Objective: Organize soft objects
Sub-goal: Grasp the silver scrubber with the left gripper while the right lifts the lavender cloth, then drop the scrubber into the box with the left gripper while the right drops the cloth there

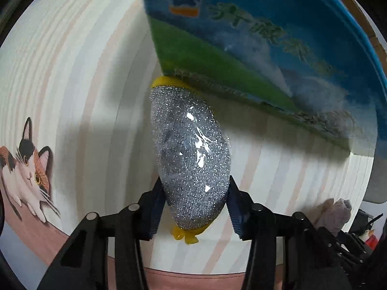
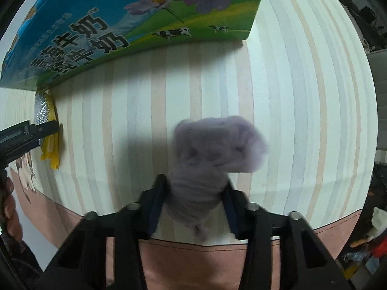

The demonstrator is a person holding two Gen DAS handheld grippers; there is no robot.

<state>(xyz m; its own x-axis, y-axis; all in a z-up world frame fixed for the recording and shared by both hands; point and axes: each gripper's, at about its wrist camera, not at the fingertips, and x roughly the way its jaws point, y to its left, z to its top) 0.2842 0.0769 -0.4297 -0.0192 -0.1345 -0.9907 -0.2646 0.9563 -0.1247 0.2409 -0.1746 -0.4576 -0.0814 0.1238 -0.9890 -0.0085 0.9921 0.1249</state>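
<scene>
My left gripper (image 1: 193,205) is shut on a silver glitter scouring sponge (image 1: 191,154) with a yellow backing, wrapped in clear film. I hold it above the striped tablecloth (image 1: 72,84), its far end near the lower edge of a blue and green milk carton box (image 1: 254,36). My right gripper (image 2: 196,207) is shut on a soft purple-grey cloth (image 2: 212,152) and holds it above the tablecloth. The sponge (image 2: 43,111) and the left gripper's finger show at the left of the right wrist view, under the box (image 2: 121,24). The cloth also shows at the lower right of the left wrist view (image 1: 336,215).
The tablecloth has a cat picture (image 1: 26,166) at the left and a pink border (image 2: 193,261) along the near edge. Clutter (image 2: 372,239) lies beyond the table's right edge. A hand (image 2: 9,207) holds the left gripper.
</scene>
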